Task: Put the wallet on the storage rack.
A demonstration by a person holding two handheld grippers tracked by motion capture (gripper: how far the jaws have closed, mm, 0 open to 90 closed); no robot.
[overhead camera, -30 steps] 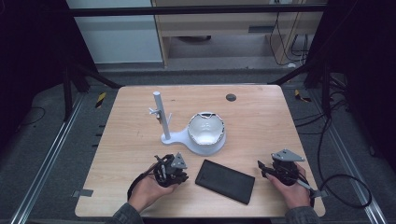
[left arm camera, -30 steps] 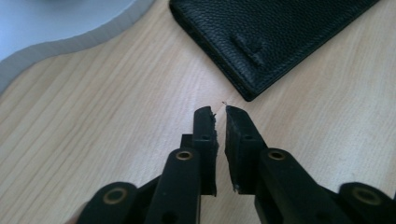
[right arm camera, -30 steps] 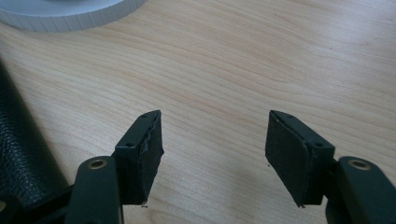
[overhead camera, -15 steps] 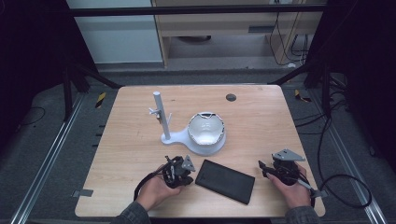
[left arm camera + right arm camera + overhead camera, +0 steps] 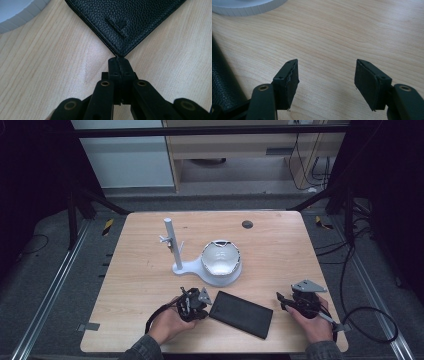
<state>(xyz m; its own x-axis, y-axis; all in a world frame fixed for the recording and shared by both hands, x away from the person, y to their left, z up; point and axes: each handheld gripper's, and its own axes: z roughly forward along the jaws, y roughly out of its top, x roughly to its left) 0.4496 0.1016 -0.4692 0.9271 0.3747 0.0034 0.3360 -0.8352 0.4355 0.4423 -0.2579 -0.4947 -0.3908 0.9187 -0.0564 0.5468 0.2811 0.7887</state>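
1. While the work is barely begun, the left gripper (image 5: pixel 119 65) rests low on the table (image 5: pixel 135 270) with its jaws pressed together, their tips meeting the near corner of the black leather wallet (image 5: pixel 125 22); in the left gripper view the corner sits at the tips rather than between them, so nothing appears to be gripped yet.
2. At the same near edge, the right gripper (image 5: pixel 325 82) waits with its jaws apart over bare wood, clamped on nothing; the dark grain of the wallet runs along the left margin of its view, near but apart from the pads.
3. Between the two hands, the wallet (image 5: pixel 241 314) lies flat and closed on the table, angled across the front edge, seemingly not lifted or opened.
4. Farther back, a white stand (image 5: pixel 172 245) with an upright post and a white bowl-shaped holder (image 5: pixel 221 260) on its base sits mid-table, well apart from the wallet and untouched.
5. Beyond it, a small dark disc (image 5: pixel 247 224) lies near the far edge.
6. Judged from this, picking up or opening the wallet remains to be done.
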